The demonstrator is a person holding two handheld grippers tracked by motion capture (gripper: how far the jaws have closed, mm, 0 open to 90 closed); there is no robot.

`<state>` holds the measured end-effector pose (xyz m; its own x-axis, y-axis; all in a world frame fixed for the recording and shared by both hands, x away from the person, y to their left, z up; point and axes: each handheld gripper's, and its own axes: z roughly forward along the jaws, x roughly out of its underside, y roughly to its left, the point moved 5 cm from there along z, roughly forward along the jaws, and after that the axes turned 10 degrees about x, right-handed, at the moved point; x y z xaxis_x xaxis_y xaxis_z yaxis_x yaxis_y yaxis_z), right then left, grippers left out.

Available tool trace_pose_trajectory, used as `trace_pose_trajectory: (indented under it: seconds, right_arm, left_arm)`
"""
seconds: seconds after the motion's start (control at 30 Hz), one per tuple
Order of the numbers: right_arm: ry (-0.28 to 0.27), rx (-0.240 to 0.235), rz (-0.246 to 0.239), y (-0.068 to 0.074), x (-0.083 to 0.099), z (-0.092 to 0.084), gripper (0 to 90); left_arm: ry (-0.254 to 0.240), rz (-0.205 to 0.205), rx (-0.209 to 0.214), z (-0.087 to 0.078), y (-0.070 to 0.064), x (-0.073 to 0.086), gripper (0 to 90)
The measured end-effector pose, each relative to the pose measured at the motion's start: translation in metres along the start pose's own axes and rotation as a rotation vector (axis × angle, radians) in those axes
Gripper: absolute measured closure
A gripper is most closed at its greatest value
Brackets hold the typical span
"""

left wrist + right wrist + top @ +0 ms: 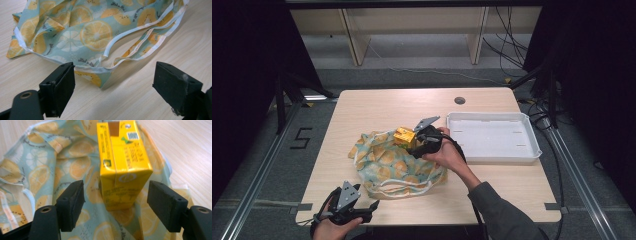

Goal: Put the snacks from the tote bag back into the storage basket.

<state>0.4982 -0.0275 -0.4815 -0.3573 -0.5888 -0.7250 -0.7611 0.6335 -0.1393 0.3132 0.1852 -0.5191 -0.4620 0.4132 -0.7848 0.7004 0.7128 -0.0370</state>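
Note:
A pale blue cloth bag printed with orange slices point(392, 167) lies crumpled on the wooden table point(377, 105). A yellow juice carton point(403, 136) rests on its far right edge. My right gripper point(413, 145) is at the carton; in the right gripper view the carton point(122, 157) sits between the open jaws of the right gripper point(118, 205), with a gap on each side, and the bag point(37, 170) lies under it. My left gripper point(373, 206) hovers open at the table's front edge. In its own view, the left gripper point(113, 87) faces the bag's near corner and white handles point(95, 32).
A white rectangular tray point(492, 140) stands on the right side of the table, just beyond my right hand. A round grommet hole point(459, 100) sits near the far edge. Bare tabletop lies to the far left and along the front right.

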Motion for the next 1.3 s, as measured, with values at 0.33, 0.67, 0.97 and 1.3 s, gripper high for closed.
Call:
trace_pose_trajectory:
  seconds: [0.33, 0.67, 0.97, 1.3]
  right_arm:
    - [-0.016, -0.021, -0.03, -0.002, -0.014, 0.009, 31.0]
    - [-0.004, -0.056, -0.058, 0.0, -0.026, 0.022, 35.8]
    - [0.021, -0.057, -0.102, 0.004, -0.03, 0.034, 41.4]
    - [0.026, -0.049, -0.114, 0.002, -0.028, 0.04, 49.5]
  left_arm:
    - [0.011, 0.031, -0.006, 0.001, 0.001, 0.0, 17.5]
    - [0.024, 0.031, -0.004, 0.001, 0.001, 0.002, 17.5]
    - [0.015, 0.012, -0.005, 0.002, 0.0, 0.002, 17.5]
    - [0.031, 0.013, -0.004, 0.003, 0.0, 0.003, 17.5]
